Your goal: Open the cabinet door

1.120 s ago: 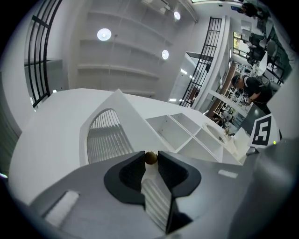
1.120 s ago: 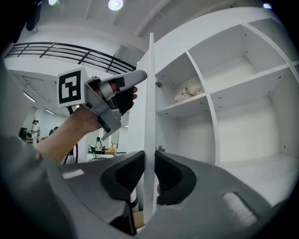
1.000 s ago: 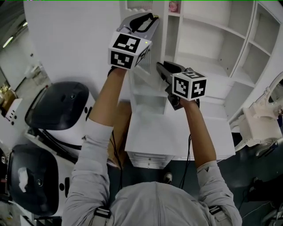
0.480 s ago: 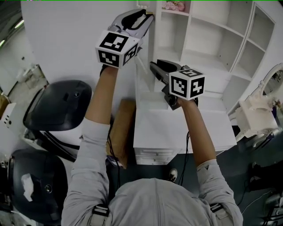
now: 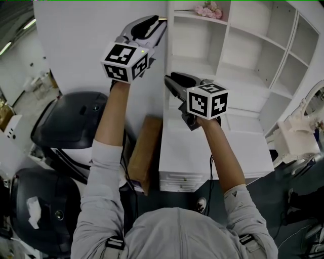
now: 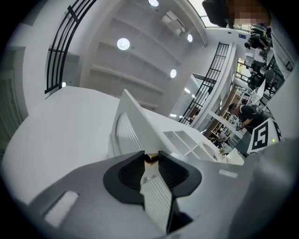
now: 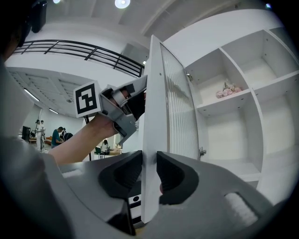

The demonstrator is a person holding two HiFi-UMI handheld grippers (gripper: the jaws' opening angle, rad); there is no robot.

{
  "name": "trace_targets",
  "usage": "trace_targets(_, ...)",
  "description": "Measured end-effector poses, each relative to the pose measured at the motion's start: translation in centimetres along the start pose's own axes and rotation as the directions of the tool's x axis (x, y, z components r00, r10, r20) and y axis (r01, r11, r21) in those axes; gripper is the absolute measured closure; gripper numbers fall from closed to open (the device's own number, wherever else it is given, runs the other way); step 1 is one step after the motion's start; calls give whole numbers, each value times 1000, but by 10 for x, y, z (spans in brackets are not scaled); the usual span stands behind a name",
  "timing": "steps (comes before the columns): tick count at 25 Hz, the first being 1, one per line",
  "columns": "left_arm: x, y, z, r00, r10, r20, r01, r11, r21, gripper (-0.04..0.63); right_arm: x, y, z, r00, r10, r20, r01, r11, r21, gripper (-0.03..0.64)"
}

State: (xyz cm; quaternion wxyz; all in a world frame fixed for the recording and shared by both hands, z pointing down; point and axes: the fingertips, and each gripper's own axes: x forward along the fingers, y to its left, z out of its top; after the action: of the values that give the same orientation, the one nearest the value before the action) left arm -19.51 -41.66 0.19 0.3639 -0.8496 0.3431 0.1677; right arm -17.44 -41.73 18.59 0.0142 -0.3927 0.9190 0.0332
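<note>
The white cabinet (image 5: 223, 50) carried a small cluster of pink flowers (image 5: 207, 9) on a top shelf, toward the back. Below its shelves a white counter (image 5: 182, 152) with drawers (image 5: 182, 181) stood on the dark floor (image 5: 283, 195). A brown cardboard box (image 5: 144, 152) rested on the floor just beside the counter's left side.

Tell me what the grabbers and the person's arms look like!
The left gripper and right gripper have grey-and-black bodies with black ribbed pads. Each carries a white cube printed with black square markers. The person wears light grey sleeves pushed up near the elbows. A thin black cable hangs beside each forearm.
</note>
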Motion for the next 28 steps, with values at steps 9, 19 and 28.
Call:
trace_targets(9, -16, 19, 0, 996, 78, -39, -77, 997, 19, 509, 19, 16, 0, 1000, 13, -21, -13, 1000, -25, 517)
trace_targets(19, -14, -53, 34, 996, 29, -80, -18, 991, 134, 505, -50, -25, 10, 1000, -15, 26, 18, 996, -85, 518)
trace_targets(28, -1, -151, -27, 975, 26, -222, -14, 999, 53, 535, -169, -111, -10, 985, -171, -31, 159, 959, -236, 573)
